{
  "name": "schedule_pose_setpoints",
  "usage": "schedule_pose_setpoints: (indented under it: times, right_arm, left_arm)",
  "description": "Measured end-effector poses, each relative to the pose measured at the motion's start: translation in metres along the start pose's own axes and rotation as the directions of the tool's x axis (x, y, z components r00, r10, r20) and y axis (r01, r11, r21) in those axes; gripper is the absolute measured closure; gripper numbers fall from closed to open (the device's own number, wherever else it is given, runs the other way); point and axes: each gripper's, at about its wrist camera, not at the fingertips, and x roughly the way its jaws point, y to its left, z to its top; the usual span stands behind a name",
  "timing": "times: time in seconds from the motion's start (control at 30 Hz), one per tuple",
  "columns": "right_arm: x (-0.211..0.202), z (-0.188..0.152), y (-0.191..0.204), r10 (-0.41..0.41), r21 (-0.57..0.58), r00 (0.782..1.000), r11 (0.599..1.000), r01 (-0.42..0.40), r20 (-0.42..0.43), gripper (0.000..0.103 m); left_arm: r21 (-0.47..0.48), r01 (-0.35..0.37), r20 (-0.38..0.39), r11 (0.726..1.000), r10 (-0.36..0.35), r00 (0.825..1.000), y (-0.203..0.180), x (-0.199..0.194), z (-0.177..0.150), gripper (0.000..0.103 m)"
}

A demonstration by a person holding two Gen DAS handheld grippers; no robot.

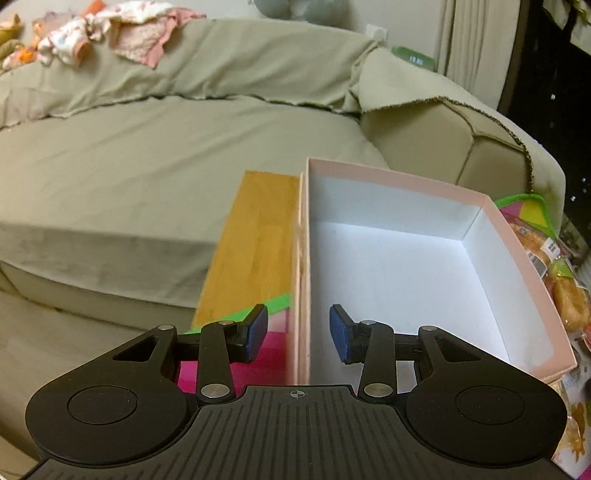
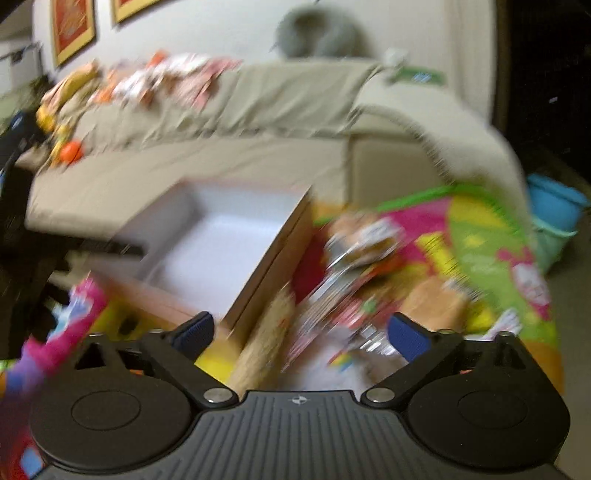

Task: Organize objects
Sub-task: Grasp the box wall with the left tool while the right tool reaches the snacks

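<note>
A pink box (image 1: pixel 388 176) with a bare white inside stands open on a wooden table (image 1: pixel 258 240). My left gripper (image 1: pixel 298 332) is open and straddles the box's left wall near its front corner; the blue pads (image 1: pixel 258 328) are clear of the wall. The right wrist view is blurred. There the same box (image 2: pixel 214 240) lies ahead to the left, and several snack packets (image 2: pixel 362 240) are heaped to its right. My right gripper (image 2: pixel 301 332) hovers open above the box's near corner and the packets, holding nothing.
A beige covered sofa (image 1: pixel 147 166) with clothes (image 1: pixel 110 33) on its back lies behind the table. A bright play mat (image 2: pixel 480 240) and a blue bucket (image 2: pixel 554 206) are on the right. More packets (image 1: pixel 565 295) lie right of the box. A pink packet (image 2: pixel 74 314) sits at the left.
</note>
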Motion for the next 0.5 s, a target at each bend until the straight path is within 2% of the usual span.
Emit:
schedule_pose_setpoints:
  times: [0.03,0.13,0.17,0.27,0.33,0.43,0.5]
  right_arm:
    - [0.007,-0.002,0.004,0.021,-0.014,0.999,1.0,-0.022,-0.028,0.021]
    - [0.02,-0.006,0.012,0.05,-0.034,0.996,0.998,-0.052,-0.072,0.033]
    - [0.024,-0.007,0.014,0.058,-0.037,0.995,0.997,-0.062,-0.085,0.041]
    - [0.032,-0.012,0.021,0.081,-0.048,0.989,0.995,-0.087,-0.121,0.056]
    - [0.036,-0.016,0.023,0.067,-0.046,0.987,0.996,-0.074,-0.144,0.071]
    - [0.031,-0.022,0.013,0.077,0.02,0.985,0.997,-0.074,-0.156,0.078]
    - [0.025,-0.025,0.003,0.05,0.061,0.987,0.997,-0.041,-0.154,0.078]
  left_arm:
    - [0.001,0.001,-0.006,1.0,-0.001,1.0,0.0,0.003,0.0,0.061]
    - [-0.015,0.007,-0.033,1.0,-0.007,0.999,0.0,0.008,-0.006,0.082]
    - [-0.022,-0.004,-0.028,1.0,0.003,1.0,0.002,0.007,-0.007,0.086]
    - [-0.051,-0.002,-0.026,0.999,0.001,1.0,0.007,0.005,-0.007,0.091]
    - [-0.047,-0.003,-0.019,0.999,0.002,1.0,0.007,0.003,-0.007,0.091]
    - [-0.036,-0.005,-0.004,0.999,0.004,1.0,0.006,-0.004,-0.008,0.092]
    - [-0.035,-0.006,0.002,0.999,0.006,1.0,0.005,-0.005,-0.007,0.092]
